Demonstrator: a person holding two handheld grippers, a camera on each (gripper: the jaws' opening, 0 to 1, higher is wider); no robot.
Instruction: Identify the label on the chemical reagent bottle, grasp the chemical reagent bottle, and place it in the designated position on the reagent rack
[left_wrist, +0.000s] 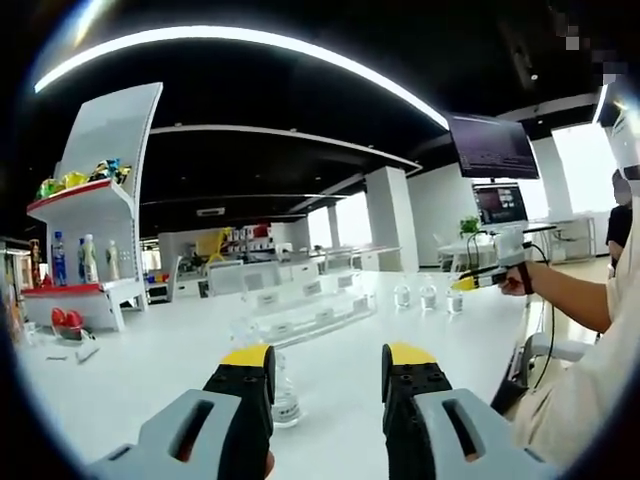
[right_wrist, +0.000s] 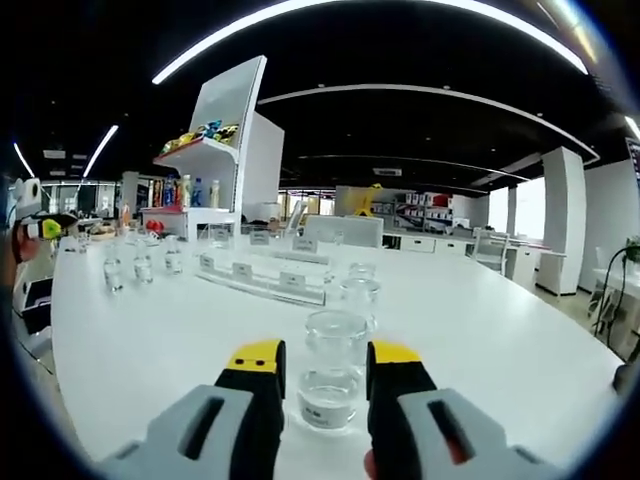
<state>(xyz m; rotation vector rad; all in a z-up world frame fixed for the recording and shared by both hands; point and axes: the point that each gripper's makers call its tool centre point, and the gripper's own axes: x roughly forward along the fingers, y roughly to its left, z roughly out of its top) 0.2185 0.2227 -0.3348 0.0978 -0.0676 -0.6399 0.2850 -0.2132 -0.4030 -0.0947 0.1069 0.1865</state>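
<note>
Right gripper (right_wrist: 322, 372) straddling reagent bottle (right_wrist: 333, 370); rack (right_wrist: 262, 278) beyond

A long curved light strip (left_wrist: 250, 45) arcs across the dark ceiling at the top of the left gripper view. At left stands a white display shelf (left_wrist: 95, 200) (red-edged ledges). White columns (left_wrist: 392, 215), bright windows (left_wrist: 585, 165) and a wall monitor (left_wrist: 492, 146) fill the right; a white table (left_wrist: 150, 370) spreads below.

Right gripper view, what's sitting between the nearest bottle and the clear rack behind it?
Another clear reagent bottle stands between the nearest bottle and the rack, seen in the right gripper view.
</note>
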